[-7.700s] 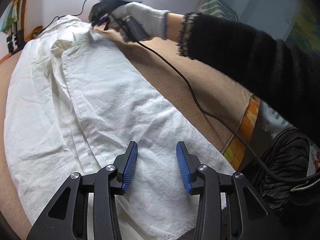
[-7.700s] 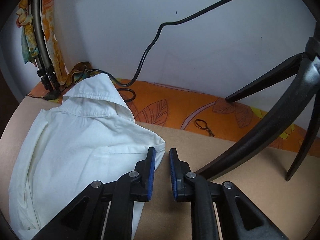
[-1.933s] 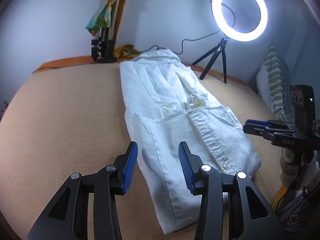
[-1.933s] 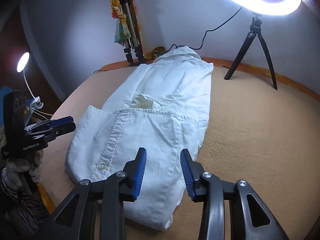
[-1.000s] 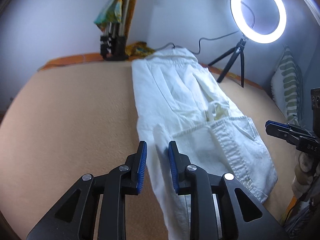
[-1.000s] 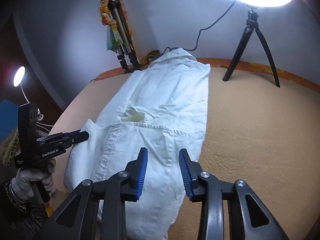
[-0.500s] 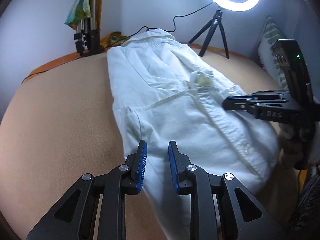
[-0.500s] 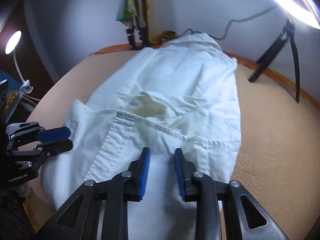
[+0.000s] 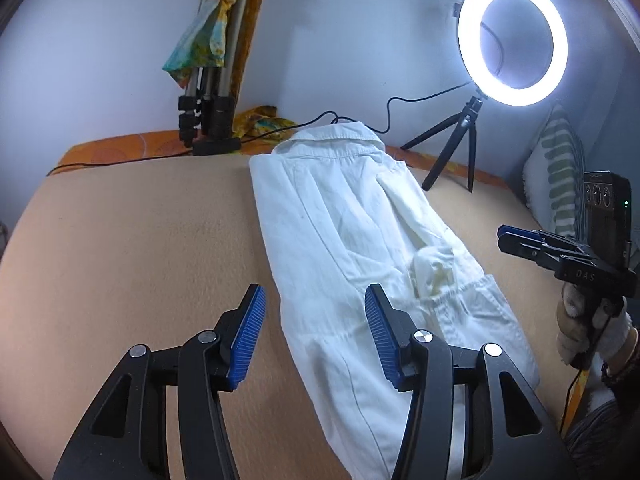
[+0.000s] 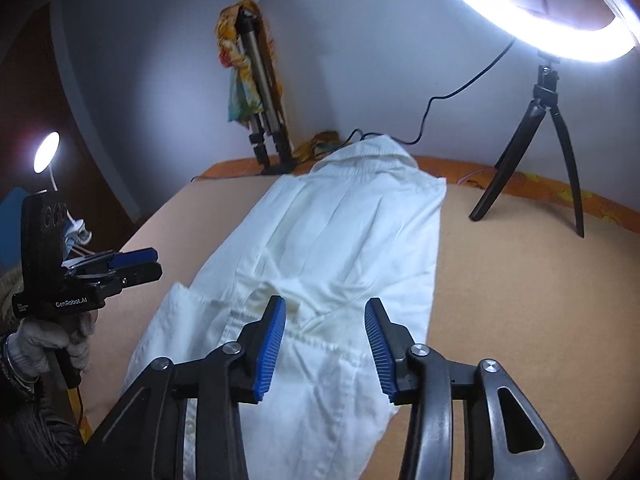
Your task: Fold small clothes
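Left gripper (image 9: 312, 332) and right gripper (image 10: 325, 340): both opening, released, hovering just above the folded white shirt (image 9: 344, 240).

My left gripper (image 9: 312, 332) and right gripper (image 10: 325, 343) are both black plastic with ribbed blue pads (image 9: 246, 334) and round silver screws on the linkages. At the left edge of the right wrist view, white lettering reads "GenRobot.AI" on the left tool's body. My hands wear pale knitted gloves (image 10: 44, 340), with a thin black cable (image 9: 570, 394) hanging at lower right in the left wrist view.
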Action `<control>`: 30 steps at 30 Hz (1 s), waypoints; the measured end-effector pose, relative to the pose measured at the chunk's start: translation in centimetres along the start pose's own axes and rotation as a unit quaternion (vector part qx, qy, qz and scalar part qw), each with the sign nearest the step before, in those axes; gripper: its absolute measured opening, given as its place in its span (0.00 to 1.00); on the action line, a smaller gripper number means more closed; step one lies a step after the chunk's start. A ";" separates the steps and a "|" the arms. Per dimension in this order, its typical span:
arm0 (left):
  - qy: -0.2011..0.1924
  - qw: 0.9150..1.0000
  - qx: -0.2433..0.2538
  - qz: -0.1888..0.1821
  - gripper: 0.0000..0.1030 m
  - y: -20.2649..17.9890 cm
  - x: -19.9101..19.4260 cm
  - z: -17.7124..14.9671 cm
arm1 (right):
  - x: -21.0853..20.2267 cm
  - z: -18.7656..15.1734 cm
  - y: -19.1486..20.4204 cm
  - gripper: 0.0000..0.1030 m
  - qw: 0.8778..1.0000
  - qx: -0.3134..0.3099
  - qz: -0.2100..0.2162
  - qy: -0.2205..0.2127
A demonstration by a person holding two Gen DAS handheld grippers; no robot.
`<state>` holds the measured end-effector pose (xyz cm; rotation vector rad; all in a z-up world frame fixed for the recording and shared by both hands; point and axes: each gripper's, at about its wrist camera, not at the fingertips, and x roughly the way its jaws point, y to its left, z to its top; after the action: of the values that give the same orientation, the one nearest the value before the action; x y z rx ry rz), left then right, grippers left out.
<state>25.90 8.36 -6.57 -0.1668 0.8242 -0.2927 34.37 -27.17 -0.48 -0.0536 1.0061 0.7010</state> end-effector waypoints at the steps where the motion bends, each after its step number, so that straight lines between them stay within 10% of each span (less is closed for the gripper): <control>1: 0.004 1.000 -0.002 0.001 0.50 0.5 0.7 0.6 | 0.5 0.5 -0.8 0.44 1.000 -0.002 -0.008 0.005; 9: 0.027 1.000 -0.006 0.002 0.50 2.8 6.2 3.5 | 6.6 3.3 -5.6 0.29 0.998 -0.005 -0.031 0.056; 30: 0.044 0.999 0.008 -0.022 0.51 4.1 15.5 10.1 | 16.5 8.9 -8.9 0.35 0.997 -0.024 -0.019 0.075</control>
<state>44.08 7.68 -11.68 -0.1581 0.9067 -0.3502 51.63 -22.55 -10.95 -0.1685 1.1289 0.6946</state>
